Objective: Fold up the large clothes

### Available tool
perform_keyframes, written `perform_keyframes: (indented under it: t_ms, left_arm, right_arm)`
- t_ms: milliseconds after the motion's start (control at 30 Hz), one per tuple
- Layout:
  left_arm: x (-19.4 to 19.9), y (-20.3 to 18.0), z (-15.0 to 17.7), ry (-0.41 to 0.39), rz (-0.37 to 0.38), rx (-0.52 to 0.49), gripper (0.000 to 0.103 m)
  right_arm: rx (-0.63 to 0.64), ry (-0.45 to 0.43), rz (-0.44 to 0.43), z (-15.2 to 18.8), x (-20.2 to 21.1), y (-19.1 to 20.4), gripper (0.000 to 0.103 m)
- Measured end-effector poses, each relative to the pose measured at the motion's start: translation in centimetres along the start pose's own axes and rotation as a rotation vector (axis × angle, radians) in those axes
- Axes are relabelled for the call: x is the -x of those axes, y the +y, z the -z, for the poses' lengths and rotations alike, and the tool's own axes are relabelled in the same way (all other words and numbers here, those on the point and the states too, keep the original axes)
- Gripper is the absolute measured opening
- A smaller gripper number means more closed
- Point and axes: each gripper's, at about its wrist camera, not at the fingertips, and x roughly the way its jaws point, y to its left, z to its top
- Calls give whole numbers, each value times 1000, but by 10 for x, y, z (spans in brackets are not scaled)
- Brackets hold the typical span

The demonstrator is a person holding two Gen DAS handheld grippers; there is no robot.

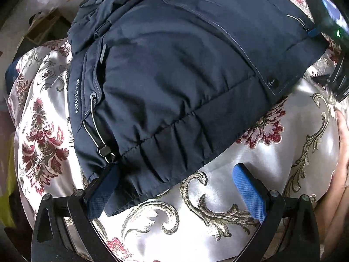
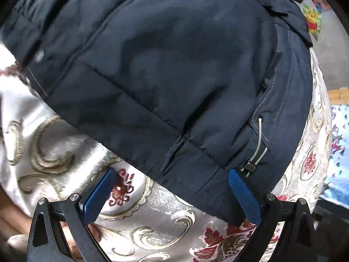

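A navy padded jacket (image 1: 174,69) lies folded on a floral satin cloth (image 1: 218,207). My left gripper (image 1: 176,168) is open at the near hem. Its left pad (image 1: 101,193) is partly tucked under the hem corner beside a drawcord lock (image 1: 104,149), and its right pad (image 1: 248,193) rests over bare cloth. In the right wrist view the jacket (image 2: 165,69) fills the upper frame. My right gripper (image 2: 172,171) is open, with its right pad (image 2: 244,194) against the hem below a cord lock (image 2: 249,166). Its left pad (image 2: 98,194) is over the cloth (image 2: 152,214).
A black gripper body with a blue pad (image 1: 313,32) touches the jacket's far right corner. A hand (image 1: 342,135) shows at the right edge, and another hand (image 2: 13,220) at the lower left. A cardboard box (image 1: 41,28) stands beyond the cloth at the left.
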Motion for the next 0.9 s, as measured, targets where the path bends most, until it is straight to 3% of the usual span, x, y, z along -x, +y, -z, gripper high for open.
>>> perform_keyframes:
  t_ms: [267, 300, 433, 533, 567, 867, 900]
  left_arm:
    - [6, 5, -2, -7, 20, 13, 101]
    - [6, 7, -2, -7, 21, 16, 101]
    - [9, 7, -1, -10, 22, 19, 101]
    - [13, 4, 2, -16, 18, 21, 101]
    - [14, 4, 2, -17, 15, 21, 101]
    - [20, -9, 6, -42, -81, 5, 101]
    - [23, -10, 6, -56, -103, 5, 101]
  right_arm:
    - [31, -48, 176, 3, 4, 11, 99]
    - [32, -61, 192, 4, 5, 12, 88]
    - [72, -76, 185, 7, 9, 23, 59]
    - [99, -114, 198, 12, 12, 31, 27]
    - [100, -132, 201, 13, 16, 32, 7]
    - [-23, -372, 213, 12, 83, 21, 8]
    - [-35, -394, 207, 5, 80, -6, 8]
